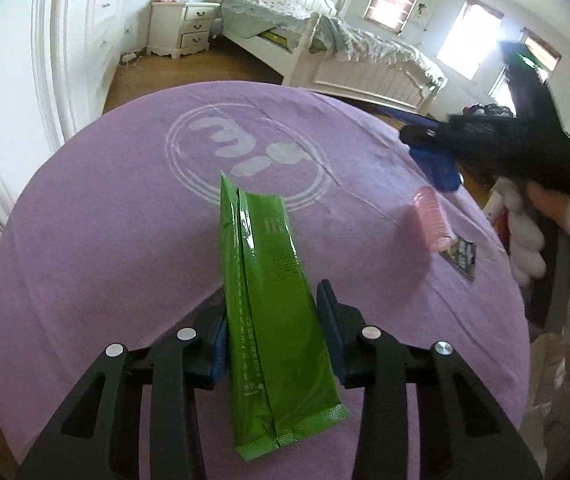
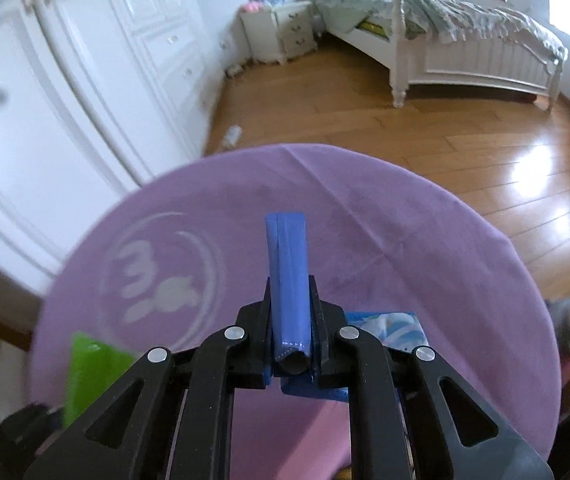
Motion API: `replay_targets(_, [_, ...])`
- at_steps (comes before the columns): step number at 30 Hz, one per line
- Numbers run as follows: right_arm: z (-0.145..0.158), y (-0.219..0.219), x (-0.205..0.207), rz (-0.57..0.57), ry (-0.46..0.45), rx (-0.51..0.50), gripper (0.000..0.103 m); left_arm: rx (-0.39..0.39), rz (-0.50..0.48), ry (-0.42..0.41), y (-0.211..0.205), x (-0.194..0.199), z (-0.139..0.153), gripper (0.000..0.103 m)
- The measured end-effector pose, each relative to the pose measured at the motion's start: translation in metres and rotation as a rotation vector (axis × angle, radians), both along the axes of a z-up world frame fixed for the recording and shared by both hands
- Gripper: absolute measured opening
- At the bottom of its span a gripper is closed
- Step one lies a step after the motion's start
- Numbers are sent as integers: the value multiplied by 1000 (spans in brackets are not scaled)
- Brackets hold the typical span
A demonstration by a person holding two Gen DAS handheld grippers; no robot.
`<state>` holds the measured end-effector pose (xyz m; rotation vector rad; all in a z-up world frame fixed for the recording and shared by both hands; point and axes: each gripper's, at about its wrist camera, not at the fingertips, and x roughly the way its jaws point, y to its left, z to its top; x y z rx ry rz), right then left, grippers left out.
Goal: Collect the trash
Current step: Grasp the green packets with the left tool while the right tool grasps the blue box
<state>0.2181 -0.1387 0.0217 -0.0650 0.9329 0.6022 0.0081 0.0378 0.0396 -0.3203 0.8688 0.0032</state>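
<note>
Left gripper point(image 1: 273, 344) fingers pinch a green packet point(image 1: 267, 300) lengthwise above the purple-covered desk point(image 1: 105, 240); right gripper point(image 2: 289, 316) fingers clamp a blue packet point(image 2: 288, 276) over the desk's right part, a pink ribbed cup point(image 1: 433, 218) lying at far right.

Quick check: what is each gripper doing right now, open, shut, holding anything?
Left gripper: closing around a long glossy green foil packet; whether both pads touch cannot be told.
Right gripper: shut on a folded blue plastic wrapper.
</note>
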Motion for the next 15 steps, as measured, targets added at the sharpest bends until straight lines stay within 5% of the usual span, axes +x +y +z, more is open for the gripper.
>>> replay_targets(6, [13, -32, -40, 59, 18, 104, 14, -19, -53, -15, -13, -12, 2, 39])
replay_targets(11, [-6, -27, -88, 171, 14, 20, 14, -25, -83, -27, -23, -20, 6, 39])
replay_targets(15, [-21, -25, -110, 205, 2, -30, 25, -22, -95, -35, -22, -23, 8, 39])
